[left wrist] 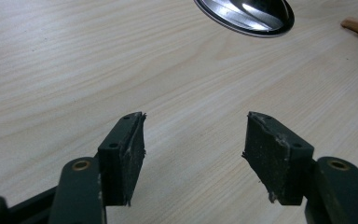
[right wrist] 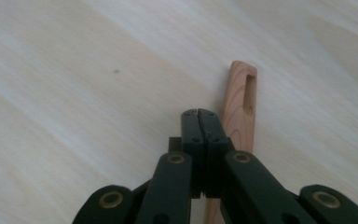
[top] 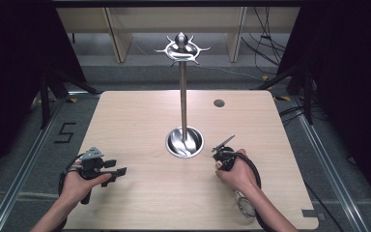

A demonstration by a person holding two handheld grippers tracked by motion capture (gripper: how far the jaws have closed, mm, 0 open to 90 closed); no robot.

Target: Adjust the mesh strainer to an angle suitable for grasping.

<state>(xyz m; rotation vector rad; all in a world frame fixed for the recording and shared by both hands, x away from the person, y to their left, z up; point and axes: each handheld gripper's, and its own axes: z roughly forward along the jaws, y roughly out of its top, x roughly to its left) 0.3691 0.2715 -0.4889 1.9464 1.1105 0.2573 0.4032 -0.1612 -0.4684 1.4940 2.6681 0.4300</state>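
Gripping pale wooden utensil handle with hanging slot (right wrist: 240,100) in closed right gripper (right wrist: 199,112), lower right of high view. Left gripper (left wrist: 193,135) gaped empty. Next, probably: hang slot on steel stand's hook (top: 182,48).

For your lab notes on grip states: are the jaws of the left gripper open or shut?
Open. In the left gripper view, the left gripper has its jaws wide apart with bare wooden table between them.

One camera hangs high at the person's side, looking forward and down over the whole table (top: 140,193). Two more ride the grippers, close above the wood — the left shares the stand's base (left wrist: 247,16) with it.
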